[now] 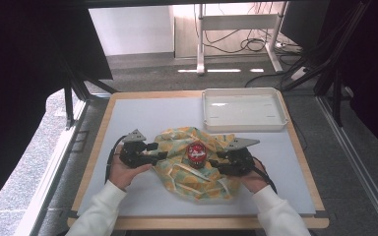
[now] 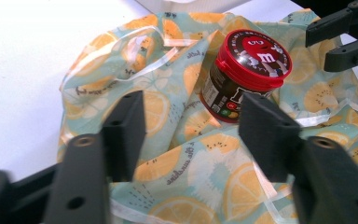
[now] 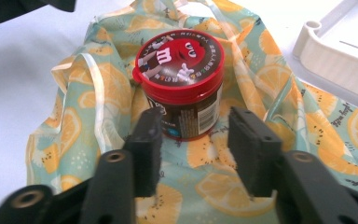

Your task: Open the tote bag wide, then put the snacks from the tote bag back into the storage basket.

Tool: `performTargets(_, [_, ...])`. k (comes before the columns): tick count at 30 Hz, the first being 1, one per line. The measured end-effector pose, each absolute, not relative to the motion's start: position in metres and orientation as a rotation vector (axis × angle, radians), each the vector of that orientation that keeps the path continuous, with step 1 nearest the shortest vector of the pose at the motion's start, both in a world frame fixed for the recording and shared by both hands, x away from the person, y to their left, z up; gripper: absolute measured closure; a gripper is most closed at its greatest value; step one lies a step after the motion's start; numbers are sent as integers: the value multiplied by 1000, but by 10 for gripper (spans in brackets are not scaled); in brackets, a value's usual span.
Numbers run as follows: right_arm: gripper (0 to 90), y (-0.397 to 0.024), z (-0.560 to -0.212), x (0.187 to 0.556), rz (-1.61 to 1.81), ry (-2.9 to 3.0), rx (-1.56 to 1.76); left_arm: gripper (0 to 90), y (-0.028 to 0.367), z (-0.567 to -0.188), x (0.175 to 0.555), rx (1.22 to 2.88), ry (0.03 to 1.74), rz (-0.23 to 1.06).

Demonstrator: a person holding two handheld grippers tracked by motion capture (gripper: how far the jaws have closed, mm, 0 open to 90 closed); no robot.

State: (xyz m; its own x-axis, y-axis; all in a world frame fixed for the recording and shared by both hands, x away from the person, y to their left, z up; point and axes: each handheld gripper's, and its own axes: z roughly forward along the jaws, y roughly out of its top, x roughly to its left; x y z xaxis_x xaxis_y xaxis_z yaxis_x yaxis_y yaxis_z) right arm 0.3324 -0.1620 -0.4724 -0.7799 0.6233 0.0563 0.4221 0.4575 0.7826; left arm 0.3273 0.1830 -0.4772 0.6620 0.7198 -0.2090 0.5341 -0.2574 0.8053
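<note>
I see the candy jar (image 1: 197, 153) standing upright, red lid up, on the lemon-print cloth (image 1: 195, 181) mid-table (image 1: 142, 196). My left hand-held gripper (image 1: 161, 150) and right hand-held gripper (image 1: 215, 159) flank it, jaws apart, gripping nothing. A white tray (image 1: 243, 109) sits behind; grey carpet (image 1: 142, 73) beyond.

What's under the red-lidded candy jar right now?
The candy jar stands upright on the crumpled lemon-print cloth, which lies on the white table mat. The jar hides the cloth beneath its base, and its shut lid hides the contents.
</note>
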Motion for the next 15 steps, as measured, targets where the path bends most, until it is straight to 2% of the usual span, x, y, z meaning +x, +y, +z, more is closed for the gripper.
performTargets(2, [472, -162, -472, 333, 1229, 2457, 912, 314, 184, -475, 325, 1931, 982, 265])
performTargets(6, [403, -164, -471, 334, 1222, 2446, 929, 279, 186, -473, 323, 1933, 973, 252])
performTargets(15, [376, -161, -458, 338, 1252, 2404, 924, 262, 190, -474, 325, 1931, 986, 257])
